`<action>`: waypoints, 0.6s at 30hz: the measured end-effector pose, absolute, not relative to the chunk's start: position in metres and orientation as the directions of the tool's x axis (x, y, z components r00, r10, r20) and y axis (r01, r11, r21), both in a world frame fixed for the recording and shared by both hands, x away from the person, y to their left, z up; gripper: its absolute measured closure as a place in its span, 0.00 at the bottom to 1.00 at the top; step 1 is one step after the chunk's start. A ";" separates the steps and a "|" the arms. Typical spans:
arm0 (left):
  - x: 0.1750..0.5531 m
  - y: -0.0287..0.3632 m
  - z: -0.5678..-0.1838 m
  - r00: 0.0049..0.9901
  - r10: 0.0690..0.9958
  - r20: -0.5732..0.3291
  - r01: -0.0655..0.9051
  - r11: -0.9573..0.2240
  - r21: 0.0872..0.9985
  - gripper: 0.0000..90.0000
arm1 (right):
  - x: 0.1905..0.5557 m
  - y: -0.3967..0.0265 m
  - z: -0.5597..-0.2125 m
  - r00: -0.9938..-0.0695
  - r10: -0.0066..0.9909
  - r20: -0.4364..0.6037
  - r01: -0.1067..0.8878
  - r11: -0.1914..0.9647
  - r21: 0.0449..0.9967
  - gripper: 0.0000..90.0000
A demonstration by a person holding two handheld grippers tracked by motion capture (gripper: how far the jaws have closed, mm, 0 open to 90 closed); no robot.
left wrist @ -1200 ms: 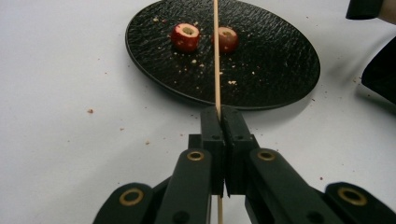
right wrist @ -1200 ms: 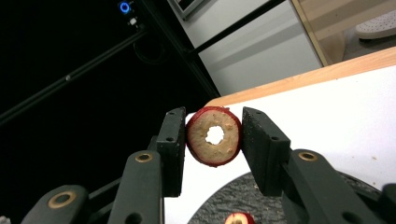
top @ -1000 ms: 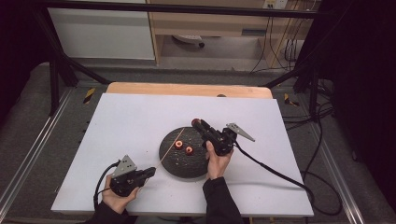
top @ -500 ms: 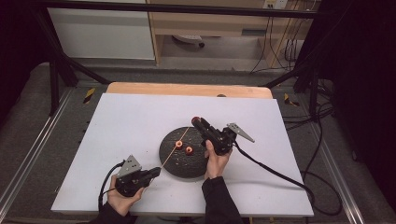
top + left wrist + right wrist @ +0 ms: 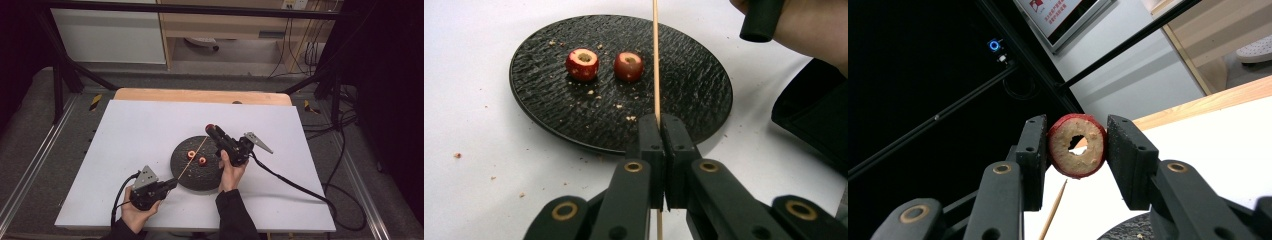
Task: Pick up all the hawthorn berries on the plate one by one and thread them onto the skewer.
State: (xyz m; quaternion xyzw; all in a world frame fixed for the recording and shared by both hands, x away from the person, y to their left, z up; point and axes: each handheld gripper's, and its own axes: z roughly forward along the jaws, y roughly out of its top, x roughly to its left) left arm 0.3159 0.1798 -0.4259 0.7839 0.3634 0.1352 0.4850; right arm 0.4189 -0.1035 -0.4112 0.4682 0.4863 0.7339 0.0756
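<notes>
A black round plate [image 5: 210, 180] lies at the middle of the white table, with two red cored fruits [image 5: 190, 154] [image 5: 202, 160] on it. My left gripper [image 5: 171, 183] sits at the plate's near left edge, shut on a thin wooden skewer [image 5: 190, 161] that slants across the plate towards the far right. In the left gripper view the skewer [image 5: 655, 60] runs up past the two fruits [image 5: 582, 64] [image 5: 628, 66]. My right gripper [image 5: 210, 128] is raised beyond the plate, shut on a third cored red fruit [image 5: 1077, 145], hole facing the camera, skewer tip [image 5: 1054, 210] just below.
Crumbs are scattered on the plate [image 5: 549, 115] and on the white table [image 5: 469, 165]. The right gripper's cable [image 5: 295, 187] trails off to the right across the table. Black frame bars [image 5: 65, 70] stand at the table's far corners. The wooden back edge [image 5: 200, 95] borders the far side.
My left gripper has moved right, up to the plate's edge, pushing the skewer farther across the plate towards the fruit in the right gripper. The right gripper has barely moved.
</notes>
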 end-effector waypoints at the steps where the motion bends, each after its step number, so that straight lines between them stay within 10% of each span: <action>1: 0.316 0.180 -0.426 0.698 0.701 -0.142 0.439 -0.264 0.859 0.98 | 0.419 -0.103 -0.411 -0.550 0.565 0.614 0.345 -0.516 0.784 0.69; 18: 0.316 0.174 -0.427 0.688 0.710 -0.149 0.440 -0.246 0.864 0.98 | 0.418 -0.101 -0.414 -0.549 0.551 0.628 0.356 -0.526 0.773 0.69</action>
